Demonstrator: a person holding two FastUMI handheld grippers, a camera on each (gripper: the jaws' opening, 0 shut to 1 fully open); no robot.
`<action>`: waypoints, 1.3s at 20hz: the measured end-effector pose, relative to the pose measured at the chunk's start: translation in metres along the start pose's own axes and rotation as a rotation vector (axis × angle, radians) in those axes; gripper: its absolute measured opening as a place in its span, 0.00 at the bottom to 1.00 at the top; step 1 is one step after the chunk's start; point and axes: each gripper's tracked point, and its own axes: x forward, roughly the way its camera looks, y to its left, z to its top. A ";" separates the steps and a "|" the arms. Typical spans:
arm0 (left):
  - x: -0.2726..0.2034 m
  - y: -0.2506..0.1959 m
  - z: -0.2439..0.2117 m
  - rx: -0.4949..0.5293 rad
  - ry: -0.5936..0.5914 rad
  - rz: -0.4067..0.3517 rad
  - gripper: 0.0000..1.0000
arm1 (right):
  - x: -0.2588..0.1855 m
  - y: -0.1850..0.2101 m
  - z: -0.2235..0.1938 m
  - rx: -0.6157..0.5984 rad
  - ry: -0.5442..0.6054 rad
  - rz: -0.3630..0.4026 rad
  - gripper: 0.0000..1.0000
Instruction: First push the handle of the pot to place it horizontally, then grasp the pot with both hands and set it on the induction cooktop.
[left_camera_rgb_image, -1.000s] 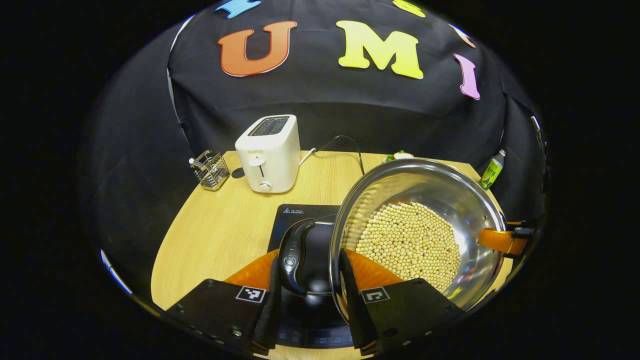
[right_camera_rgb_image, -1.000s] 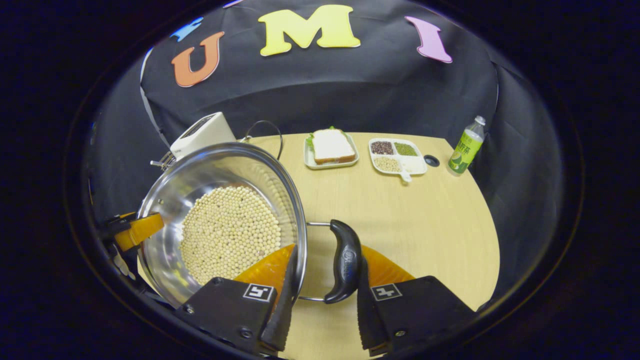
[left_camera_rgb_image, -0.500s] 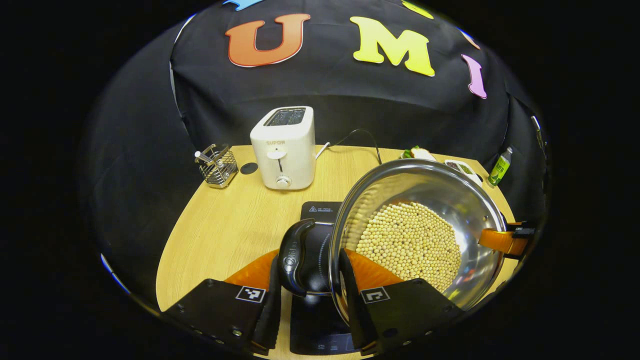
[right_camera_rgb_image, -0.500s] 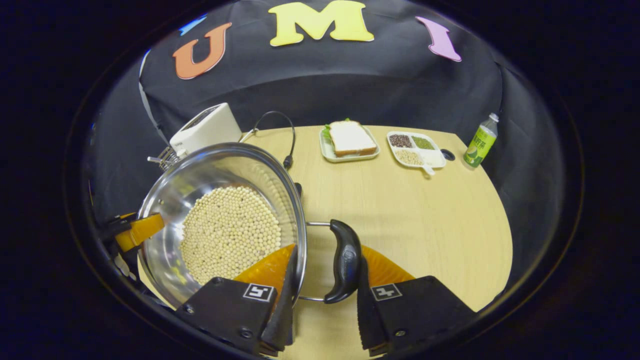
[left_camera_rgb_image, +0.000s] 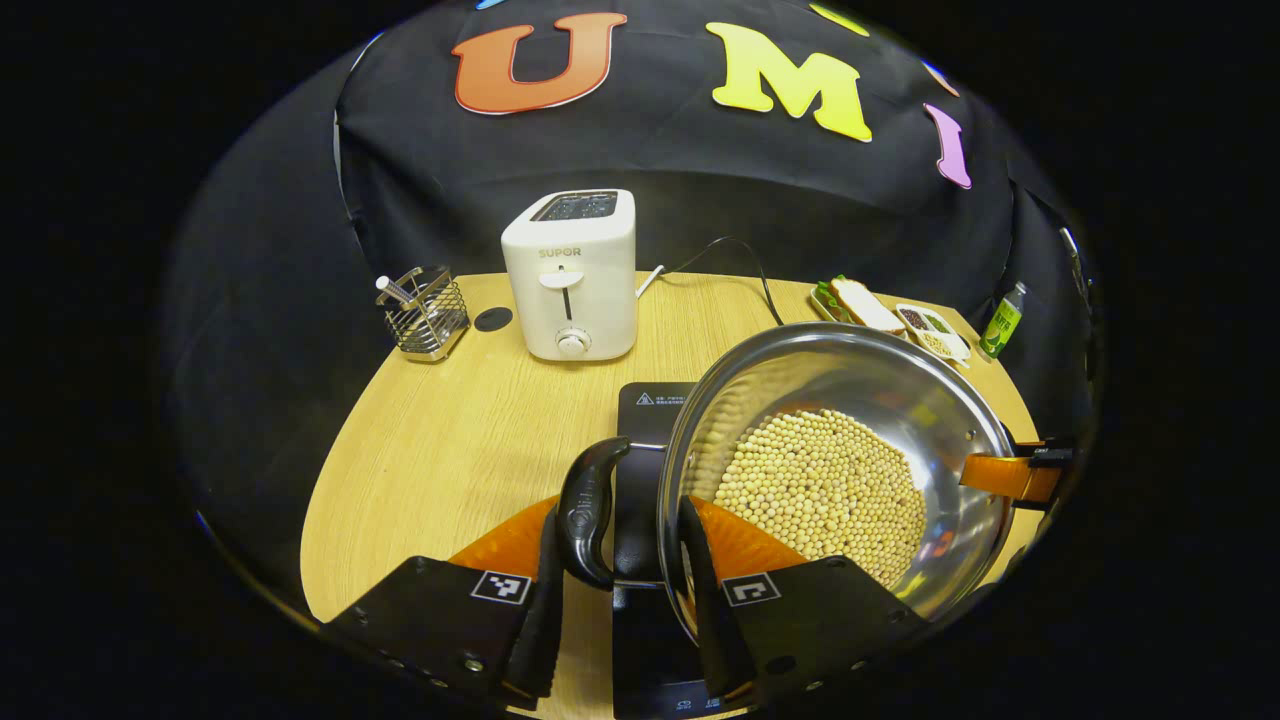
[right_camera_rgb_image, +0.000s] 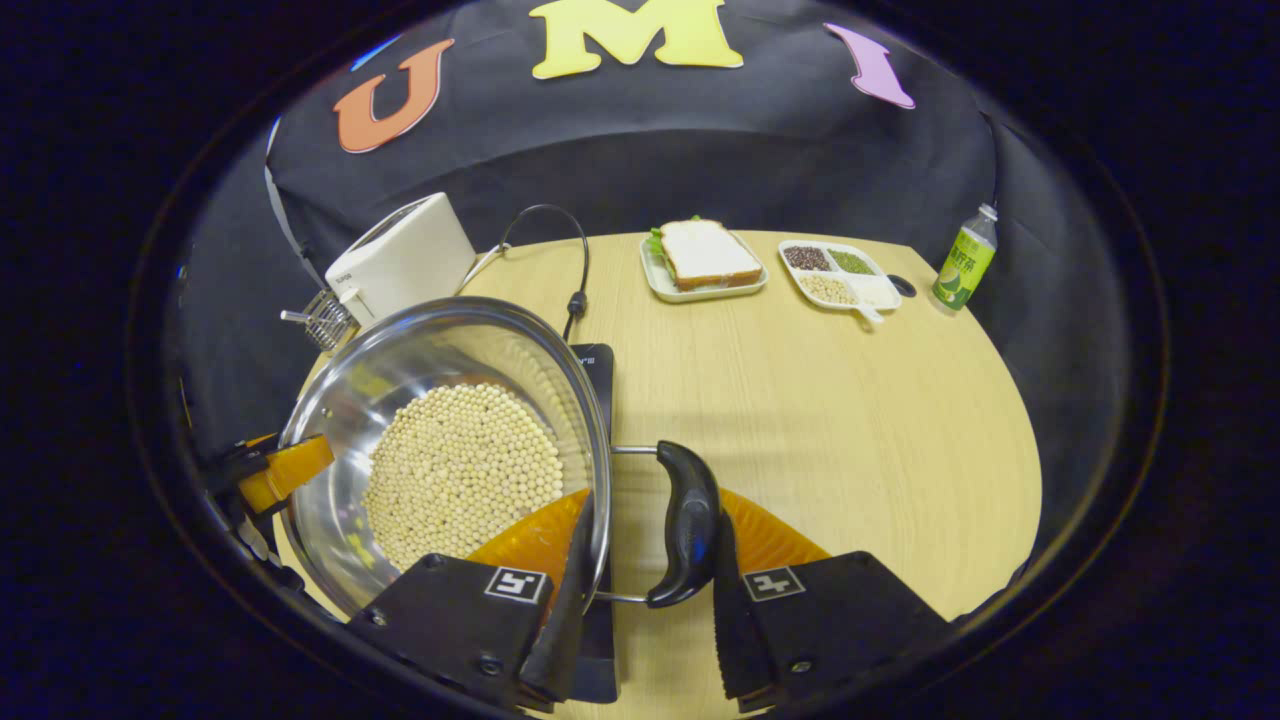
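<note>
The left gripper (left_camera_rgb_image: 620, 590) clamps the pot's (left_camera_rgb_image: 880, 400) black left handle (left_camera_rgb_image: 588, 510) and rim; the right gripper (right_camera_rgb_image: 645, 590) likewise clamps the right handle (right_camera_rgb_image: 685, 520). The pot (holding pale beans (right_camera_rgb_image: 460, 470)) is held over the induction cooktop (left_camera_rgb_image: 650, 405). Farther back, the left gripper view shows lettering on the white toaster (left_camera_rgb_image: 572, 275); the right gripper view shows the sandwich plate (right_camera_rgb_image: 702, 258) and green bottle (right_camera_rgb_image: 962, 265) more clearly.
</note>
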 end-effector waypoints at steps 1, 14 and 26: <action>-0.001 0.001 -0.002 0.009 -0.001 0.000 0.43 | -0.001 -0.001 0.001 -0.009 -0.001 0.001 0.55; -0.047 0.035 0.054 0.121 -0.242 0.170 0.98 | -0.041 -0.018 0.041 -0.088 -0.201 -0.033 0.92; -0.200 -0.025 0.081 0.104 -0.475 0.210 0.96 | -0.188 -0.057 0.071 -0.197 -0.497 -0.058 0.90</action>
